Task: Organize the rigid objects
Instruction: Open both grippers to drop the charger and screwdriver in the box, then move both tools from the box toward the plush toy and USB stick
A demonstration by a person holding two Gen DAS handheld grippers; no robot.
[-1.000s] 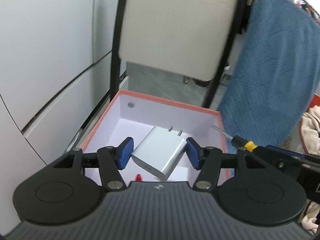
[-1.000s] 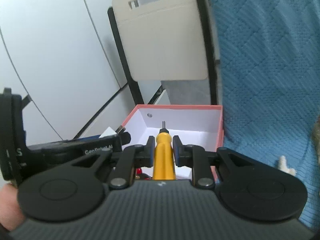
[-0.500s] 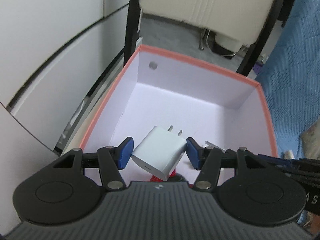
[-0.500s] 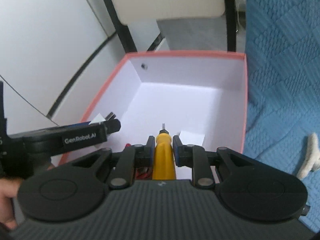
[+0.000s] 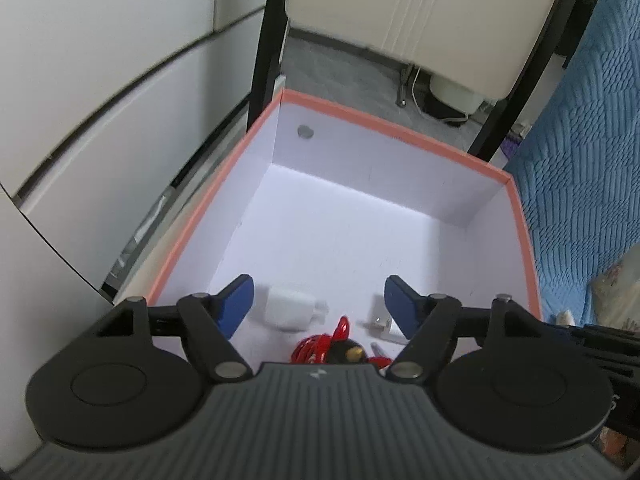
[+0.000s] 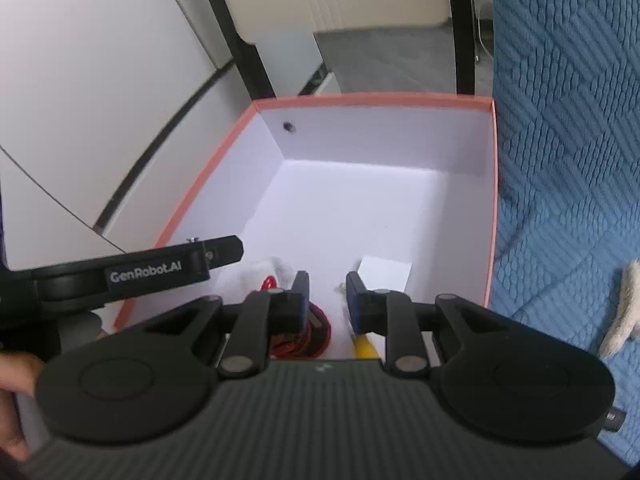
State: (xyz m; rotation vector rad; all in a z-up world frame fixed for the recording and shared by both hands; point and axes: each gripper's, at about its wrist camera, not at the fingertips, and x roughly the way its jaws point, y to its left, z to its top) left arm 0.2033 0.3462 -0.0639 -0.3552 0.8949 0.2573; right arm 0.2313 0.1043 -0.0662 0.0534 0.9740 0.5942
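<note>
the left gripper (image 5: 318,300) hangs over the near end of the open white cardboard box with a salmon-pink rim (image 5: 388,130), its blue-padded jaws spread wide with nothing between them. below it, on the box floor, lies the white square wall charger with two metal prongs (image 5: 289,307), on its side with the prongs pointing right. just right of the charger sits a coiled red cable (image 5: 318,350) around a small black part with a brass tip, and beyond that a small white plug-like piece (image 5: 382,326), partly hidden by the right-hand jaw

the right gripper (image 6: 327,294) is also over the box, its jaws parted with a clear gap and holding nothing. the yellow-handled screwdriver (image 6: 365,346) lies on the box floor beneath the right-hand jaw, only a short stretch of the handle showing above the gripper body. in this view the red cable shows under the left-hand jaw, the charger is a blurred white shape behind it, and a white rectangular card (image 6: 386,271) lies flat near the right wall

a blue quilted blanket (image 6: 568,160) lies against the box's right side
</note>
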